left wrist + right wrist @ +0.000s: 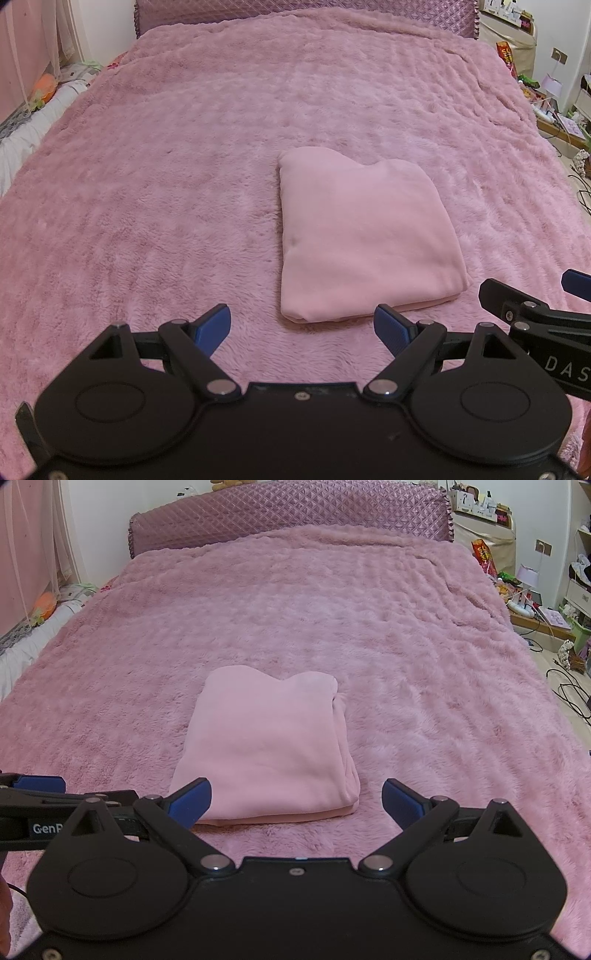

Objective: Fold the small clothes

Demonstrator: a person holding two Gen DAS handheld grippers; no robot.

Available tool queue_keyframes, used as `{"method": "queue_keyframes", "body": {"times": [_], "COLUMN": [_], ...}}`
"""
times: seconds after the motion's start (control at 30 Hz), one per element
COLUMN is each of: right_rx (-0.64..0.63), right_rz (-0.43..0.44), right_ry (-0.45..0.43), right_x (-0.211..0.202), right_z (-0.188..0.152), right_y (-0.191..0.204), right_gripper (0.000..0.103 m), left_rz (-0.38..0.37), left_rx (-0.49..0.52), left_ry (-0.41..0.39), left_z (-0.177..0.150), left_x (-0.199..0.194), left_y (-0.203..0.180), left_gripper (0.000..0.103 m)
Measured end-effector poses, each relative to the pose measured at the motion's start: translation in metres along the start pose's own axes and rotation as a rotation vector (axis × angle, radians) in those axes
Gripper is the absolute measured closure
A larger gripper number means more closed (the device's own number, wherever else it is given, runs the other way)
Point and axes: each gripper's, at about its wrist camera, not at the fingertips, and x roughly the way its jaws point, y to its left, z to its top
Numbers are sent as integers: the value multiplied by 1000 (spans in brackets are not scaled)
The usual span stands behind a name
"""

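Both grippers, left (302, 326) and right (297, 800), hung with jaws spread and empty just short of the folded pink garment (269, 746), which lay on the fluffy blanket (166, 177). We judged the fold finished; pressing the top flat gently would suit. Its layers underneath stayed hidden from us

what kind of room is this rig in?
Most likely a home bedroom: a wide bed under a fuzzy pink blanket, a quilted headboard, and a cluttered bedside shelf. A folded pink garment lies on the blanket.
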Motion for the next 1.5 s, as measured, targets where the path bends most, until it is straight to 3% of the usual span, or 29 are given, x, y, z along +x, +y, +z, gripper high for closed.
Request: {"method": "queue_keyframes", "body": {"times": [1.5], "right_rx": [-11], "right_rz": [8], "right_ry": [17], "right_x": [8], "right_z": [-1], "right_y": [-4], "right_gripper": [3], "left_rz": [37], "left_rx": [-7], "left_ry": [-23], "left_z": [-2], "left_x": [3], "left_y": [0], "left_gripper": [14]}}
